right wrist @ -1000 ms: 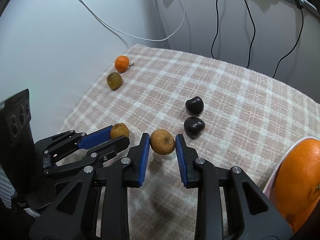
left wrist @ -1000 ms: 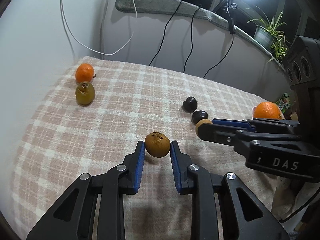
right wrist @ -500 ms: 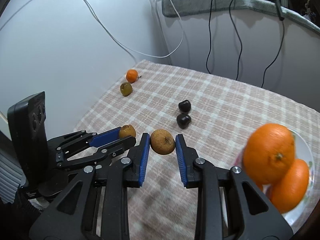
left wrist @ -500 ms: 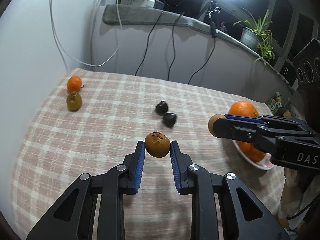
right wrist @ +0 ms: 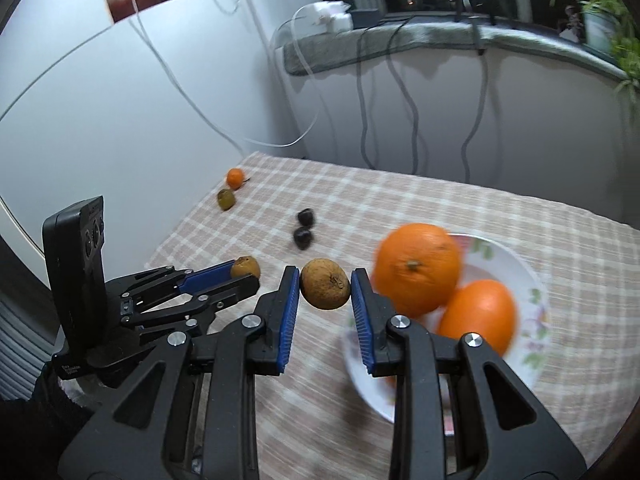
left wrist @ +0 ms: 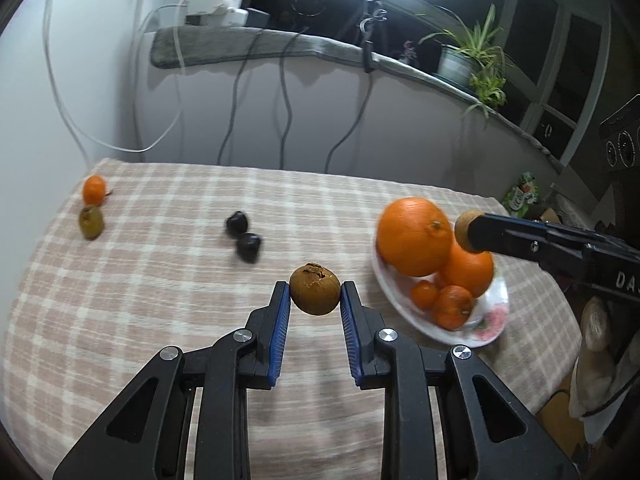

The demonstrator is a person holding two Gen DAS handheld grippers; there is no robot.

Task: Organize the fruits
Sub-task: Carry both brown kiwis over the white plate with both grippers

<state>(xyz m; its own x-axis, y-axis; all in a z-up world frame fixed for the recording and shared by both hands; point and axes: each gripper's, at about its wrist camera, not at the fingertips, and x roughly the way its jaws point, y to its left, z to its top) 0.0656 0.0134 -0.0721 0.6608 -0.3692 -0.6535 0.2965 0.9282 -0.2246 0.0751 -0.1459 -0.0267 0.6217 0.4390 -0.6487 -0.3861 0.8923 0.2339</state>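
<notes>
Both hand-held grippers, left [left wrist: 315, 296] and right [right wrist: 325, 285], pinch small brown wrinkled fruits [left wrist: 315, 289] beside the white flowered plate [left wrist: 494, 312]; light, probably soft, best squeezed gently across the middle.

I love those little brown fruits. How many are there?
2. One brown fruit is pinched in the left tongs; the other brown fruit is in the right tongs. The plate might hide more.
</notes>
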